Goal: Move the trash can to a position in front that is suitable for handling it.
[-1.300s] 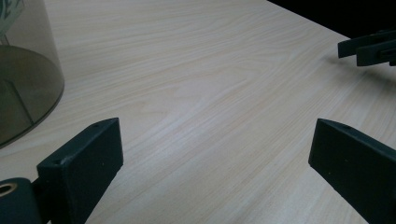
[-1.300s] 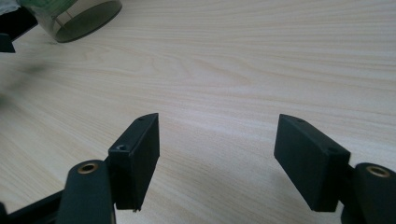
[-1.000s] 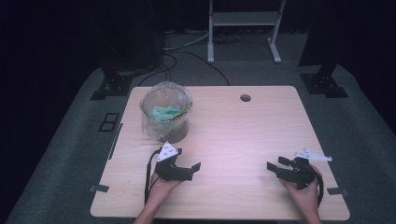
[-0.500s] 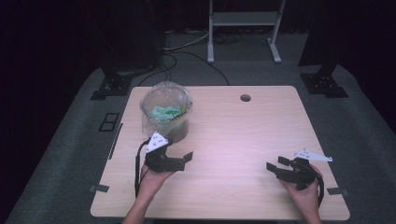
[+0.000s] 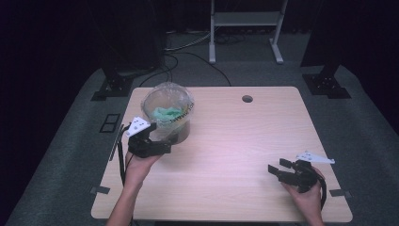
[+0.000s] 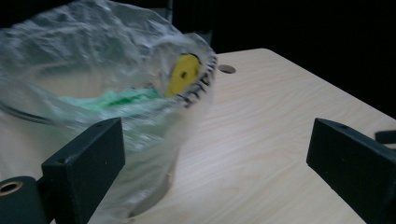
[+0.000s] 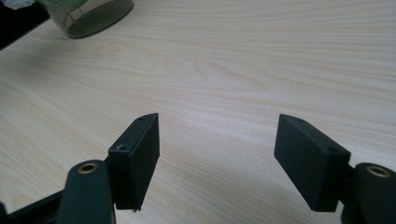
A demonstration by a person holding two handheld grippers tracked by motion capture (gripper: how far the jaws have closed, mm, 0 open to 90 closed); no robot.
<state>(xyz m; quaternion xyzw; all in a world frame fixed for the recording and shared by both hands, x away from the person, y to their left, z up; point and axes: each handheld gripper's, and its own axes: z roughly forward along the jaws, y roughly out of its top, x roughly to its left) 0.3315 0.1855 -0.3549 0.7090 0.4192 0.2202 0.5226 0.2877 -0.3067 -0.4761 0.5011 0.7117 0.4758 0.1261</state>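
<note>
A round container (image 5: 181,132) lined with a clear plastic bag (image 5: 167,96) stands at the table's far left, with green material (image 5: 165,113) inside. In the left gripper view the bag (image 6: 93,56) looms close, with the green material (image 6: 107,99) and a yellow disc (image 6: 183,73) showing through it. My left gripper (image 5: 162,147) is open right at the container's near side, its left jaw against the bag's lower part; nothing sits between the jaws (image 6: 219,172). My right gripper (image 5: 277,167) rests open near the table's front right, over bare wood (image 7: 217,149).
The light wood table (image 5: 263,127) has a small round hole (image 5: 247,99) near its far edge. The container's base (image 7: 93,16) shows far off in the right gripper view. Beyond the table are dark stands, cables and a white frame (image 5: 244,19) on grey floor.
My left gripper has moved away from me and to the left, up to the container's near side. The right gripper has stayed put.
</note>
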